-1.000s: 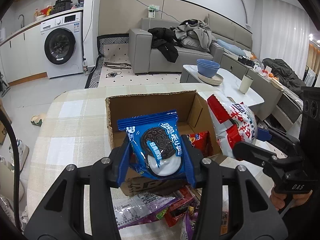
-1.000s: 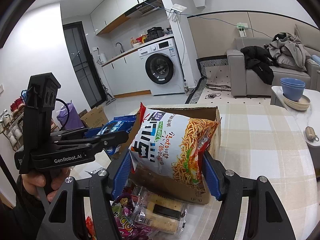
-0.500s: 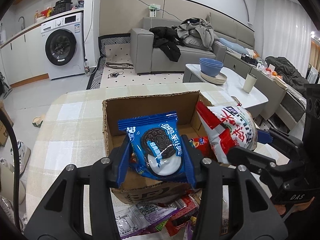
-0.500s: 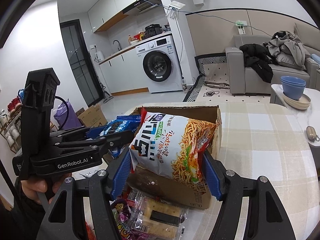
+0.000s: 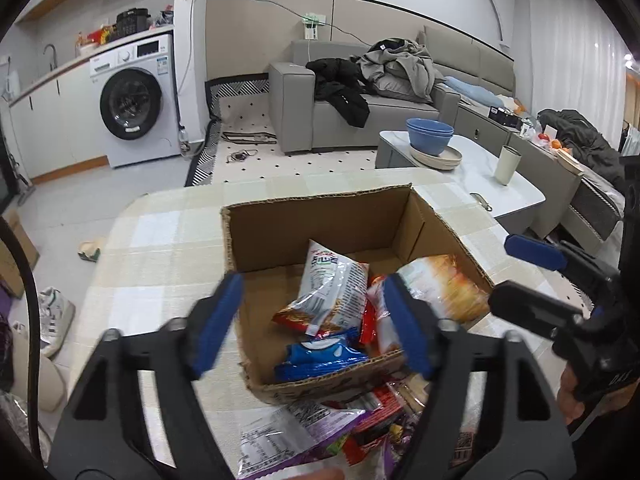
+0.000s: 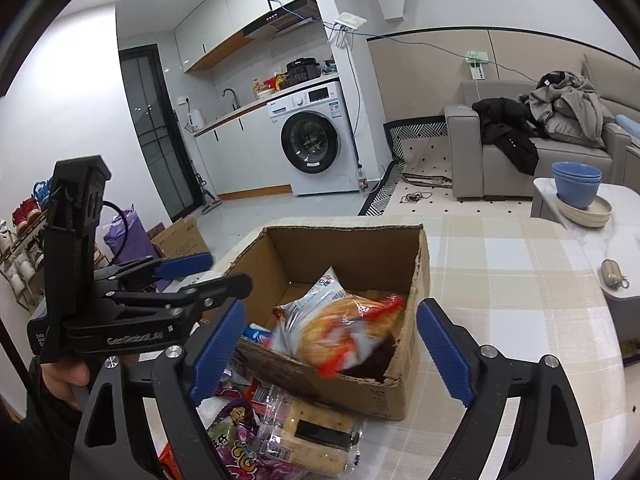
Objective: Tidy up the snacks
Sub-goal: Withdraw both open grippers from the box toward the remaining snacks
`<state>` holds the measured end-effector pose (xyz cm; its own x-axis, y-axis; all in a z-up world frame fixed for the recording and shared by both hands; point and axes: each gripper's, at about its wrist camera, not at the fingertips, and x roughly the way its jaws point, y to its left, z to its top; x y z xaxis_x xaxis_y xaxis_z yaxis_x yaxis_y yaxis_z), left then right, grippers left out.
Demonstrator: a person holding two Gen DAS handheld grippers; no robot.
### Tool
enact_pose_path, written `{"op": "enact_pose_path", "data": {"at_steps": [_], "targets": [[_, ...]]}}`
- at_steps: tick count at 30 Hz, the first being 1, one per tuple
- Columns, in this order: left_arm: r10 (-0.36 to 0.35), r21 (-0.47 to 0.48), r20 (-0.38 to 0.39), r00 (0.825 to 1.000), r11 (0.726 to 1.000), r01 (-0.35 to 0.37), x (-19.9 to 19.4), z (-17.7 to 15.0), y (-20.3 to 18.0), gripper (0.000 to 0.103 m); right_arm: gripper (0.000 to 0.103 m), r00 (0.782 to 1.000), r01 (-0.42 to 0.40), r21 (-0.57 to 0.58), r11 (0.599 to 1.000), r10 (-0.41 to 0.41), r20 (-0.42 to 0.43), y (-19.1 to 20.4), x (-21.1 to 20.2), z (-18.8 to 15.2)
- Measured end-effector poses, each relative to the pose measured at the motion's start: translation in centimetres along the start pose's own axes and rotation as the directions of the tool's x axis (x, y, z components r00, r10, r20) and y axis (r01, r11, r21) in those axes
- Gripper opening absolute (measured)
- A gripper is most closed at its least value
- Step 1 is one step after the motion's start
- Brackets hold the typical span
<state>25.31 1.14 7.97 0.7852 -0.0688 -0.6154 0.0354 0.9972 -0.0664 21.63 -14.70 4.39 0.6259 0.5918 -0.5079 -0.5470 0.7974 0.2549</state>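
Here, my left gripper (image 5: 312, 322) is spread wide with nothing between its blue pads (image 5: 216, 322), poised above the near edge of the cardboard box (image 5: 316, 220). My right gripper (image 6: 326, 350) is likewise released and empty, over the box's near wall. Inside the box I see the blue cookie packet (image 5: 320, 354) against the near wall, a white snack bag (image 5: 332, 292), and the noodle bag (image 6: 344, 332), blurred. More snack packets (image 6: 276, 436) lie on the checked tablecloth (image 6: 520, 280) just before the box.
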Motion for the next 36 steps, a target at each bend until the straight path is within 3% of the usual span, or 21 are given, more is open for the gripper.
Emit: {"op": "enact_pose_path", "data": {"at_steps": [3,5,6,21,36], "targets": [[-0.008,-0.005,0.015,1.000,1.000,0.008,-1.1,-0.2,0.2,0.085,0.099,1.000,0.015,0.008,1.000,-0.015,-0.002,-0.3,-0.4,0.0],[-0.004,-0.013,0.021,1.000,1.000,0.004,-1.9,-0.4,0.5,0.100,0.101,1.000,0.023,0.013,1.000,-0.023,-0.006,-0.4,-0.8,-0.1],[0.001,-0.017,0.026,1.000,1.000,-0.001,-2.5,-0.7,0.8,0.102,0.102,1.000,0.023,0.019,1.000,-0.023,-0.011,-0.5,-0.9,-0.2],[0.038,-0.022,0.005,0.999,0.999,-0.038,-7.9,-6.2,1.7,0.102,0.103,0.995,0.030,0.074,0.997,-0.023,-0.100,-1.4,-2.7,-4.0],[0.038,-0.026,-0.025,0.999,0.999,-0.039,-10.8,-9.5,1.8,0.102,0.103,0.987,0.035,0.016,0.999,-0.032,-0.156,-0.1,-4.4,-5.6]]}}
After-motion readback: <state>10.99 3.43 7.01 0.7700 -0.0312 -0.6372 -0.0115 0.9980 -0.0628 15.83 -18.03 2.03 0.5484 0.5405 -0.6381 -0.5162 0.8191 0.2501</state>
